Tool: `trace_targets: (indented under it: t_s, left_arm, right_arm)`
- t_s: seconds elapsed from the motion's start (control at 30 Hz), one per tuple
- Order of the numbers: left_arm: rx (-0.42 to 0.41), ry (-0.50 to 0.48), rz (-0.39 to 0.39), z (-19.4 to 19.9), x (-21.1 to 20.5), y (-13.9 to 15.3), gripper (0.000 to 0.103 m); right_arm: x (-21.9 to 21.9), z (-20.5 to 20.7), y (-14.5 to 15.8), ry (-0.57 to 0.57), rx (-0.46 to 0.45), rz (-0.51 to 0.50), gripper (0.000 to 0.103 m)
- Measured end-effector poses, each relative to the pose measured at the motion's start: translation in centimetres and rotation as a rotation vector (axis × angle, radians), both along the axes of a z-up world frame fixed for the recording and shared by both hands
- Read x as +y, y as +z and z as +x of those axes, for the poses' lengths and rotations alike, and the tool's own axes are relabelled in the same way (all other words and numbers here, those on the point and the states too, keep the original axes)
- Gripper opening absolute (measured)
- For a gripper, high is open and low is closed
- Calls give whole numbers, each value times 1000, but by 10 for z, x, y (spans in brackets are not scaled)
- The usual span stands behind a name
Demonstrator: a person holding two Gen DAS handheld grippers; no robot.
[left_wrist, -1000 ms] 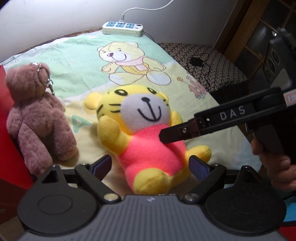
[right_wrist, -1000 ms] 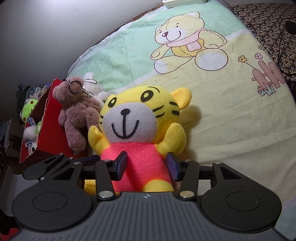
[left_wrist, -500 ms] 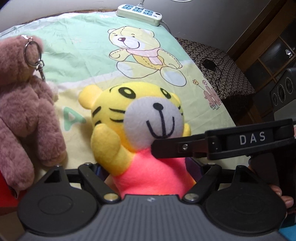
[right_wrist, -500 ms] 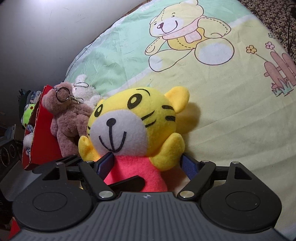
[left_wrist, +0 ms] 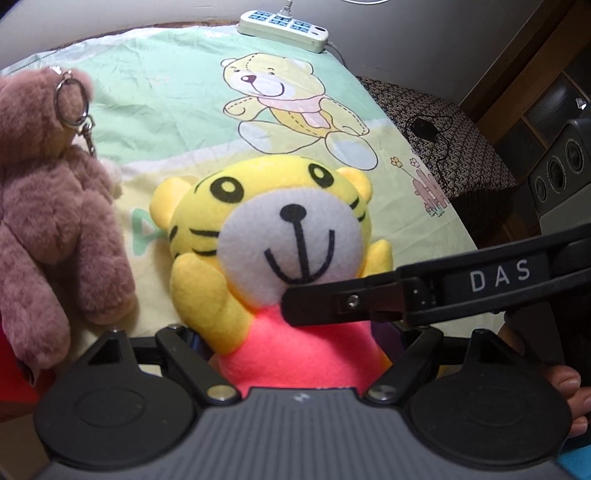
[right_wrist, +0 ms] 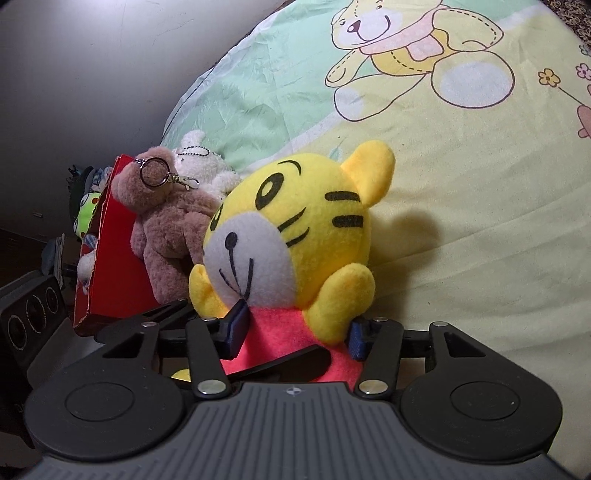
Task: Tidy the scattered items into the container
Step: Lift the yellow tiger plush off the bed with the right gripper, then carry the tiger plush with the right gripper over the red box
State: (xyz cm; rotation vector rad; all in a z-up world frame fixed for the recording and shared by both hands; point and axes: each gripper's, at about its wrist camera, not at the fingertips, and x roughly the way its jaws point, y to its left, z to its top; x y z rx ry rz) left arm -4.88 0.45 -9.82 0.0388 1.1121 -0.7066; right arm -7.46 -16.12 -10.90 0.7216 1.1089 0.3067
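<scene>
A yellow tiger plush in a pink shirt sits up on the cartoon bear bedsheet. My left gripper straddles its pink body, which fills the gap and hides the pads. My right gripper is closing, and its blue pads press the same pink body of the tiger plush. The right gripper's black finger crosses under the tiger's chin in the left wrist view. A left finger lies across the pink front. The red box stands at the left with several plush toys inside.
A brown bear plush with a key ring leans on the red box, a white plush behind it. A power strip lies at the sheet's far edge. A speaker stands right. A hand grips the right tool.
Both grippers came down around the tiger. The right jaws spread wide, then closed on its pink body. The tiger's head now leans toward the red box.
</scene>
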Motion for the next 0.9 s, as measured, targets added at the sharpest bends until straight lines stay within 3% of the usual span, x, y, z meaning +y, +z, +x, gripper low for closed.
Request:
trace_targets:
  t_s: [0.23,0.5,0.73,0.9]
  left_arm:
    - [-61,-38,6,-15,-6,18,83]
    - [-214,-11,-21,-31,-1,64,83]
    - [-327,59,-31,-31,27,103,83]
    - [-356,103,-70,-23,62,120,83]
  right_arm:
    - [2,-19,22,-12,-61,-36,50]
    - [19,-31,73,-5,-241,-121,51]
    - [47,-20,104,32,-368,-153,51]
    - [82,-11,124,62,-436,-203,51]
